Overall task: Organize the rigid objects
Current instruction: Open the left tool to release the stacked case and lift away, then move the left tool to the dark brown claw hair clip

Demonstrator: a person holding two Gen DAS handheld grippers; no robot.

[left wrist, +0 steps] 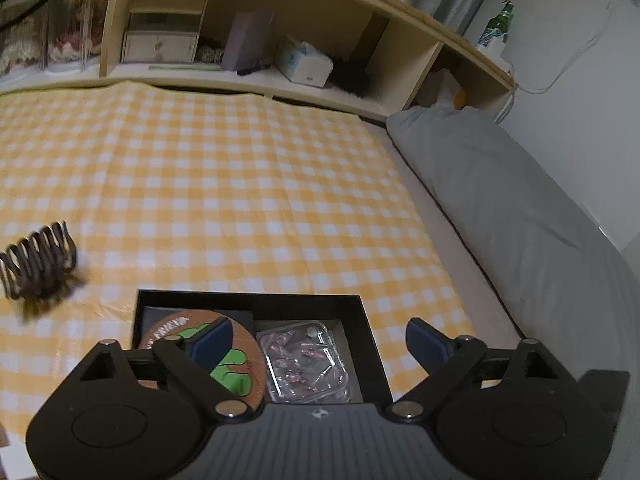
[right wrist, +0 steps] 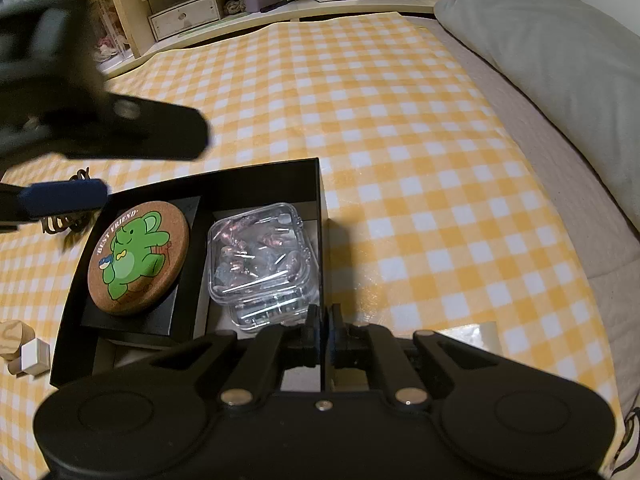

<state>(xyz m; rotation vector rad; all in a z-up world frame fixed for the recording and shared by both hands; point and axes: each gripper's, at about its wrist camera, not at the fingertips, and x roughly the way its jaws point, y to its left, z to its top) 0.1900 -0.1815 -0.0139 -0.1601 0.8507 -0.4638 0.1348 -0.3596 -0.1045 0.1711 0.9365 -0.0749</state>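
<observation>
Two items boxed | left gripper (left wrist: pixel 320 340) wide open, empty | right gripper (right wrist: pixel 324 320) closed, pinching black box (right wrist: pixel 256 176) wall | next: hair claw (left wrist: pixel 38 264)

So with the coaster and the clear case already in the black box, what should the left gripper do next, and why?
Probably swing the left gripper towards the hair claw on the checked cloth. Its jaws stand wide open and empty above the black box, and the claw lies outside it. The right gripper is shut on the box wall.
</observation>
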